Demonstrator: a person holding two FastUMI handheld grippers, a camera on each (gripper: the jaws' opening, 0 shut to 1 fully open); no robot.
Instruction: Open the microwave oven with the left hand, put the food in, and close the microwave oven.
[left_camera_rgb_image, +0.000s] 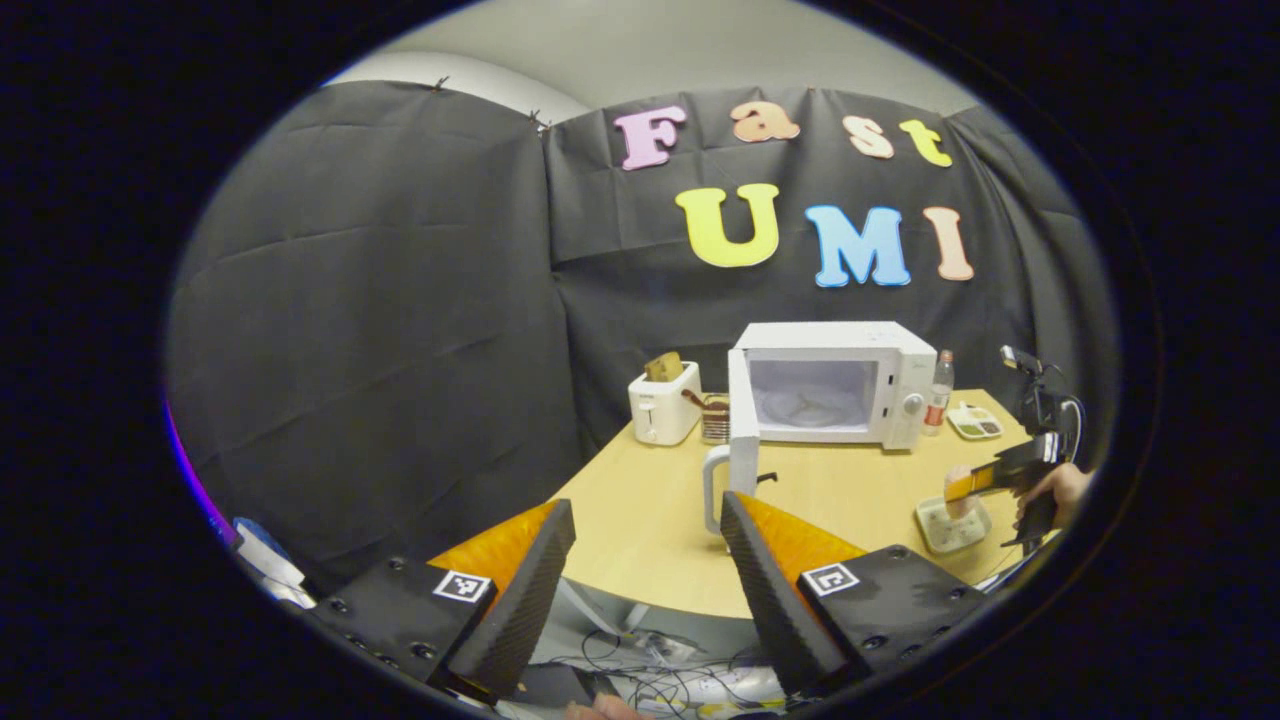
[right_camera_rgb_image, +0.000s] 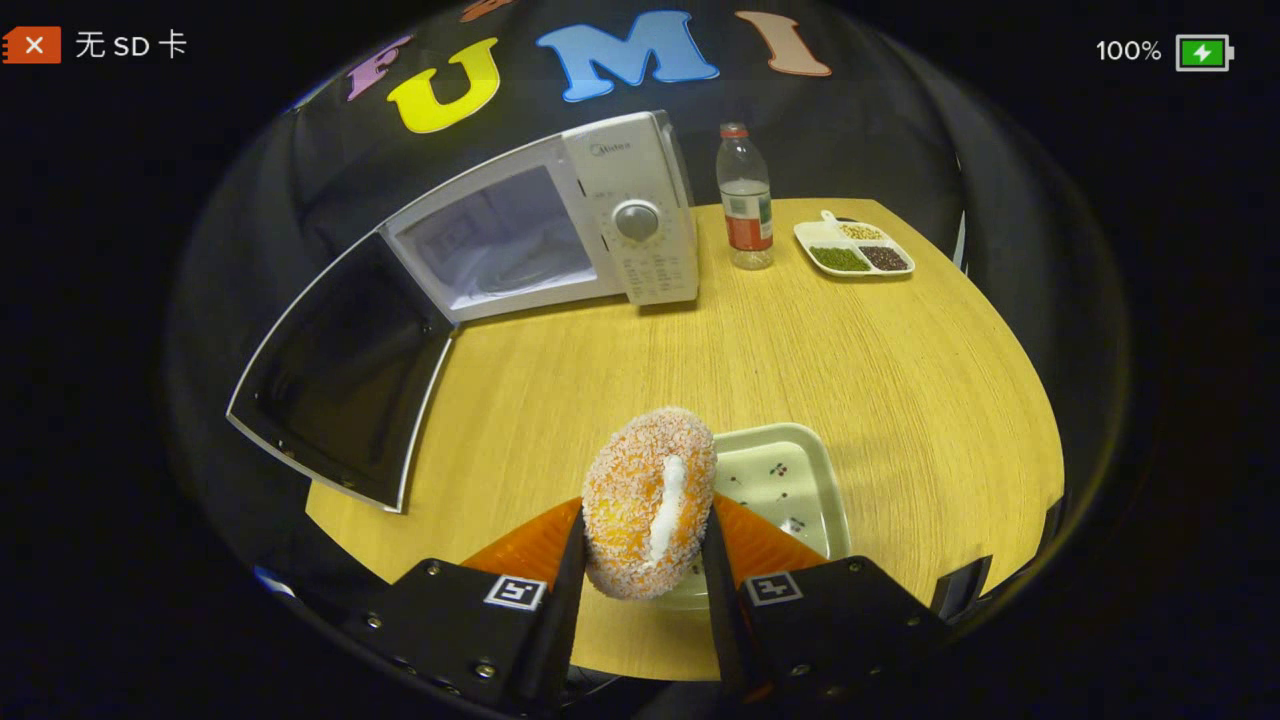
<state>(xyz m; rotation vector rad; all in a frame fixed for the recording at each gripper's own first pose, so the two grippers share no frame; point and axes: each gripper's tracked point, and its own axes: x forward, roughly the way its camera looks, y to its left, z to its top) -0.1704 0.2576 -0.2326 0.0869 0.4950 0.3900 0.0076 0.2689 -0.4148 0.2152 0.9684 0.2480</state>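
The right tool is clamped on the doughnut, held above the small tray; the microwave oven stands at 11 o'clock, its door swung wide; a bottle and a sectioned dish stand at 1 o'clock; the left tool gapes, holding nothing, off the table edge.

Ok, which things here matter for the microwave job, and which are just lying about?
Job:
- microwave, door swung open
- doughnut, gripped in the right claw
- small tray beneath it
- left claw, open, holding nothing

Lying about:
- toaster
- bottle
- divided dish
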